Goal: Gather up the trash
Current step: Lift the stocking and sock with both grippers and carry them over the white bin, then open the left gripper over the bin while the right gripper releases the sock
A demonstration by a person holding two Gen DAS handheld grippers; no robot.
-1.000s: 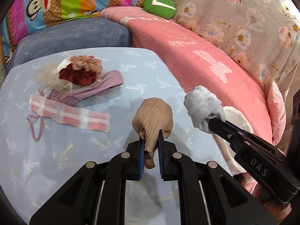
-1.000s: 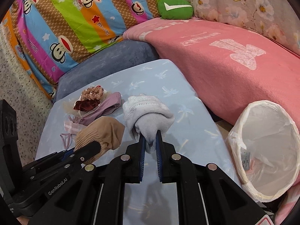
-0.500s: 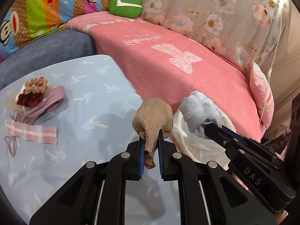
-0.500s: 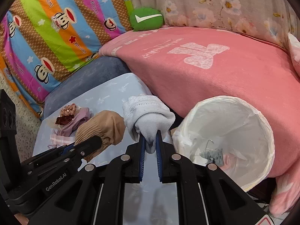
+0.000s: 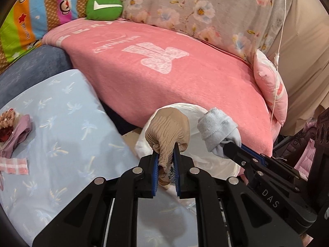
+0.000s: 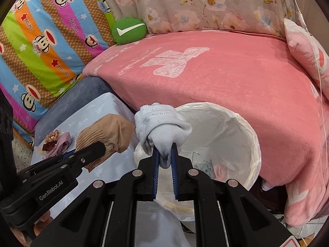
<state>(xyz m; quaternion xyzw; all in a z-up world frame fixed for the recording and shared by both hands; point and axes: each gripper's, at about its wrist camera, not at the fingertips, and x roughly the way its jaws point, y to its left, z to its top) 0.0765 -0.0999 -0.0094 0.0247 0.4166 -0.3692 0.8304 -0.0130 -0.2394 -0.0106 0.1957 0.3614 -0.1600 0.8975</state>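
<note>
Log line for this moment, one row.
left hand-held gripper: shut on tan stocking | right hand-held gripper: shut on white sock | both beside lined bin

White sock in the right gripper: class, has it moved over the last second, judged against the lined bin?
Yes. The white sock was beside the lined bin; it now overlaps the bin's near rim.

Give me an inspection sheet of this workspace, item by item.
Surface: light blue palm-print tablecloth.
Job's things: tan stocking and white sock, both held at the white-lined trash bin; some litter already inside the bin.
Clutter: scrunchies and purple cloth, pink checked strip.
Grippers: left tongs shut on the stocking; right tongs shut on the sock.
Cables: thin white cord hanging at right.
Surroundings: pink blanket, green cushion, floral cover, monkey-print fabric.
</note>
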